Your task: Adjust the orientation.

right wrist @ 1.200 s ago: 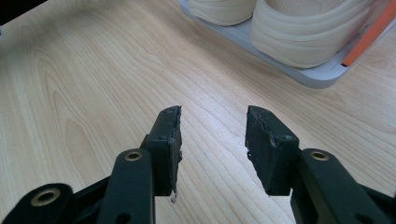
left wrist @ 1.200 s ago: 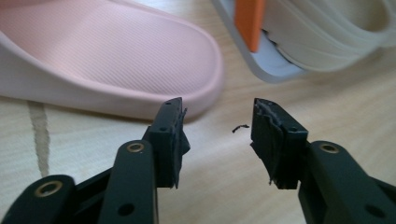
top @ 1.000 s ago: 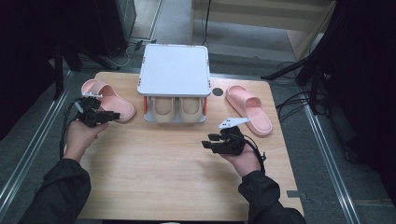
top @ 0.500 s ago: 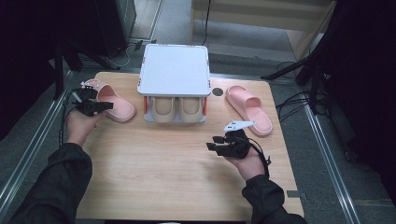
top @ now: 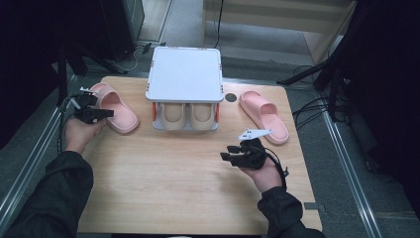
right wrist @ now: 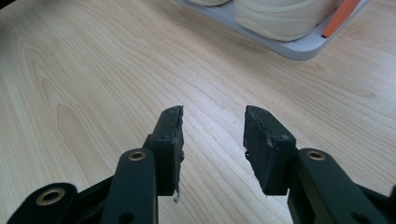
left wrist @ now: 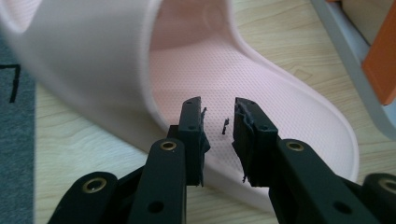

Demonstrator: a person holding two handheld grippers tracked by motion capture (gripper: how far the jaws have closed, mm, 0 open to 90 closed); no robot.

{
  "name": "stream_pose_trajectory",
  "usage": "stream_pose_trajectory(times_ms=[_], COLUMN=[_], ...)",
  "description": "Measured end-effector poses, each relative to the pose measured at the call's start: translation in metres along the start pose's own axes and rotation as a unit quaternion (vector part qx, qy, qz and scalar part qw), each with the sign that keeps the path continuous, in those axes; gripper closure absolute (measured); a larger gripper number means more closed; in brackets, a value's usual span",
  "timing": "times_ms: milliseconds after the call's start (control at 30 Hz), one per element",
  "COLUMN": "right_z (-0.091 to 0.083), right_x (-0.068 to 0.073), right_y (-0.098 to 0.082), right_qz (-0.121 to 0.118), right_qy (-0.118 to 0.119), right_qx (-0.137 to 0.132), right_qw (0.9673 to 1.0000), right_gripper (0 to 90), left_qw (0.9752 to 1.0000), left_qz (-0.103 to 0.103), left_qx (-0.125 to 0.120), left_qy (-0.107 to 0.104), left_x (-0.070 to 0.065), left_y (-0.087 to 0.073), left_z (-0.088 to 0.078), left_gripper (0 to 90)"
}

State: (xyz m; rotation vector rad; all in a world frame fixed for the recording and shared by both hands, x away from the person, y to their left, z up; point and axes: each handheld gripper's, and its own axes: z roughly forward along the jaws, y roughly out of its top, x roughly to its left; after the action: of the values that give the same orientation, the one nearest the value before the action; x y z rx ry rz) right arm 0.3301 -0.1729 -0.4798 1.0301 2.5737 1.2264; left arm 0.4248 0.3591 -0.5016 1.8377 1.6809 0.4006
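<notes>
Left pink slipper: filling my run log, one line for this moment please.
left gripper: jaws just closing, over left pink slipper, nothing pinched | right gripper: open, above table

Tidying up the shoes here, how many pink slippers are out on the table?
2: one pink slipper at the table's left, by the left gripper; the other pink slipper right of the rack.

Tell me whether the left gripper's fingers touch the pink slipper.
Cannot tell: in the left gripper view the fingers overlap the pink slipper, showing neither contact nor gap plainly.
</notes>
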Motion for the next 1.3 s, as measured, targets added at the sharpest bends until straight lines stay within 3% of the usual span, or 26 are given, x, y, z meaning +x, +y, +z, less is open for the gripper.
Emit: stream_pose_trajectory(times_ms=[200, 367, 567, 733, 800, 1133, 1233, 1300], right_z=[0.001, 0.001, 0.001, 0.001, 0.0, 0.003, 0.004, 0.005], right_x=[0.0, 0.0, -0.001, -0.001, 0.0, -0.002, -0.002, -0.002], right_y=[0.0, 0.0, 0.0, 0.0, 0.0, 0.001, 0.001, 0.001], right_qz=[-0.002, 0.002, 0.003, 0.002, 0.002, 0.005, 0.004, 0.004], right_qy=[0.0, -0.001, -0.003, -0.003, -0.003, -0.004, -0.005, -0.004], right_qx=[0.003, 0.005, 0.004, 0.004, 0.004, 0.006, 0.008, 0.009], right_qw=[1.0, 1.0, 1.0, 1.0, 1.0, 1.0, 0.9999, 0.9999], right_gripper=[58.1, 58.1, 58.1, 58.0, 57.9, 57.2, 57.2, 57.2], left_qw=[0.9998, 0.9999, 1.0, 0.9994, 0.9991, 0.9974, 0.9974, 0.997], left_qz=[-0.018, -0.013, -0.008, -0.027, -0.036, -0.071, -0.068, -0.071], left_qx=[-0.002, 0.0, -0.003, -0.015, -0.01, -0.001, 0.0, -0.002], left_qy=[0.001, -0.001, -0.003, 0.014, 0.022, 0.011, 0.022, 0.031], left_x=[0.014, 0.015, 0.013, 0.022, 0.027, 0.038, 0.037, 0.038], left_y=[-0.004, -0.005, -0.003, -0.003, -0.003, 0.003, 0.005, 0.007], left_z=[-0.006, -0.01, -0.025, -0.033, -0.031, -0.006, 0.001, 0.003], left_gripper=[72.3, 70.6, 61.0, 53.3, 53.1, 48.9, 49.0, 55.2])
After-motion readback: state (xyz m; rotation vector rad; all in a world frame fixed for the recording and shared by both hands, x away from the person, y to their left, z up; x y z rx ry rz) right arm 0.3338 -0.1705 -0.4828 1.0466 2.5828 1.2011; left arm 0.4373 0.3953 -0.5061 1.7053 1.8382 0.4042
